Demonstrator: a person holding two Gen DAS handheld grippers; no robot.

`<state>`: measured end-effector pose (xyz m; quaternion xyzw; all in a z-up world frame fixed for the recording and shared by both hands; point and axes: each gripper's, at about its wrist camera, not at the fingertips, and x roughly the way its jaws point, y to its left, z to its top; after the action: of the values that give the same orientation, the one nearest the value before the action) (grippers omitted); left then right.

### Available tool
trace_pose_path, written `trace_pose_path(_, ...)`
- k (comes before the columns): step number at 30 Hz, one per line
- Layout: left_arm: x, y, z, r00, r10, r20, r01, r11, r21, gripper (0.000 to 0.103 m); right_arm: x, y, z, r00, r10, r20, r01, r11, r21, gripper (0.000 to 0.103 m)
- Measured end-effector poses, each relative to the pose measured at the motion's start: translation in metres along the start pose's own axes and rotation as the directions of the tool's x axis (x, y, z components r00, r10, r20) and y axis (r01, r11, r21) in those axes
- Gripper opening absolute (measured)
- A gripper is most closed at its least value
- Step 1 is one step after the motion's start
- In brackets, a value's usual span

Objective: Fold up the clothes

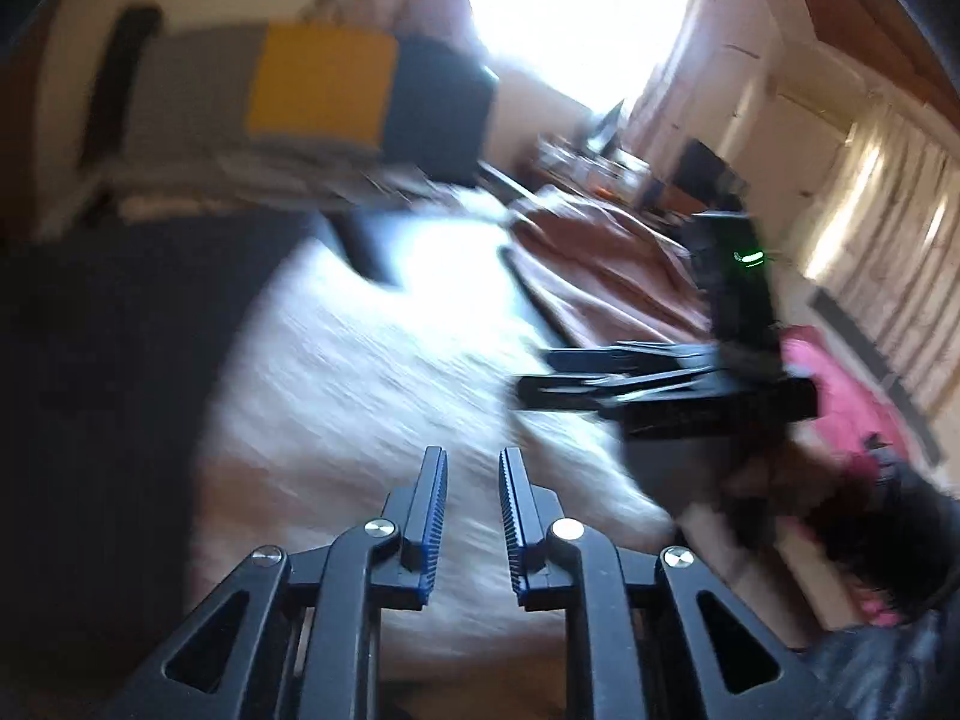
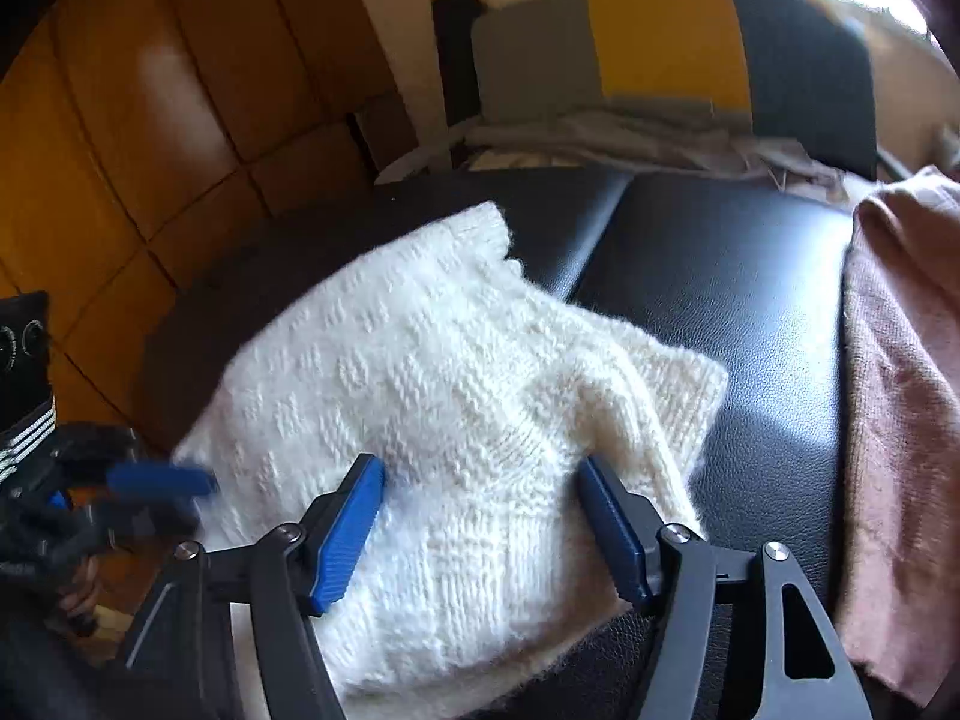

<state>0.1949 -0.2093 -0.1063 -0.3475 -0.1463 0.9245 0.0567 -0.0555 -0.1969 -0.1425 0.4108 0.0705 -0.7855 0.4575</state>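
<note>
Work surface: I see a black padded surface (image 2: 720,276) with a seam down its middle; the garments lie on it.
Task garment: a white knitted sweater (image 2: 456,396), folded into a compact bundle, lies on the left half of the black surface, one corner reaching toward the seam.
Second garment: a dusty-pink knit (image 2: 900,420) lies at the right edge of the same surface, apart from the white one.
Right gripper (image 2: 483,534): I have its jaws standing wide over the near part of the white sweater; blue pads sit on either side of a raised fold, and I see no pinch on the cloth.
Left gripper (image 1: 473,516): jaws narrow, a small gap between the ribbed blue pads, nothing between them. It hangs above the white sweater (image 1: 372,372). This view is heavily blurred.
Cross-check: in the right wrist view the left gripper (image 2: 159,480) shows at the left edge of the sweater, blurred; in the left wrist view the right gripper (image 1: 540,375) shows to the right, above the white knit.
Background: a striped grey, yellow and dark cushion (image 2: 666,48) rests on a stack of pale folded cloth (image 2: 600,138) behind the surface.
Person: a hand (image 1: 774,480) holds the right gripper's grip; detail unclear.
</note>
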Motion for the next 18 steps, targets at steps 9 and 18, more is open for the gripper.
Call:
trace_pose_path(9, 0.031, -0.007, -0.029, 0.993, 0.054, -0.108, -0.044, 0.995, 0.087, 0.017, 0.038, 0.053, 0.113, 0.969, 0.243, -0.037, -0.243, 0.970, 0.012, 0.070)
trace_pose_path(18, 0.042, -0.003, -0.051, 0.991, 0.028, -0.127, -0.029, 1.000, -0.005, 0.017, 0.146, 0.052, 0.105, 0.970, 0.080, -0.229, -0.097, 0.993, -0.061, 0.069)
